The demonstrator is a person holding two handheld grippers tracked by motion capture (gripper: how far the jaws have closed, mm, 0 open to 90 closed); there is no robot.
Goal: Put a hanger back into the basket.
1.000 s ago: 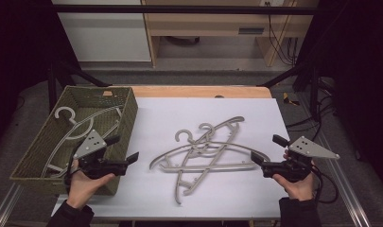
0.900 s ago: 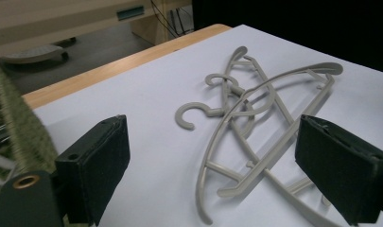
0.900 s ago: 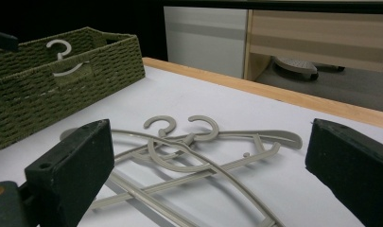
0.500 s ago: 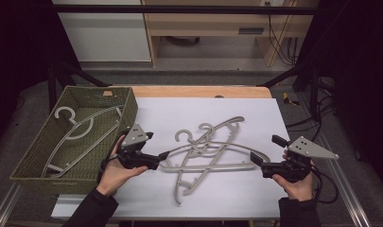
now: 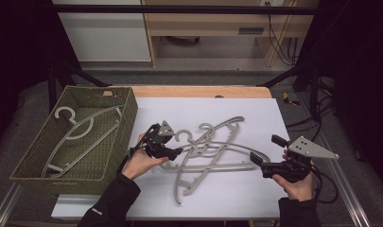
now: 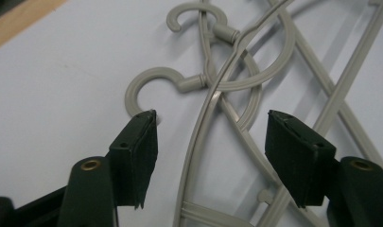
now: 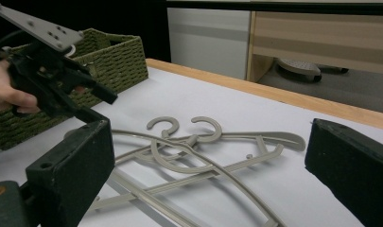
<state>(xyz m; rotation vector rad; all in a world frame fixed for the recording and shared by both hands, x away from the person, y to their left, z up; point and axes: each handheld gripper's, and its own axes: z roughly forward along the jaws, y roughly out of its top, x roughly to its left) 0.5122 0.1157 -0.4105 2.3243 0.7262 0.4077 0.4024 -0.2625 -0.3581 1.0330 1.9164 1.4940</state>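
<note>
Left gripper [image 6: 212, 156] fingers wide apart over hangers [image 5: 213, 151], gripping nothing; right gripper [image 5: 269, 153] likewise; tangle's layering prob. unclear.

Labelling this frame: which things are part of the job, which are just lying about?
In play:
- left tongs, open over the hanger pile
- green basket, hanger inside

Lying about:
- right tongs, open, idle
- table
- cables behind
</note>
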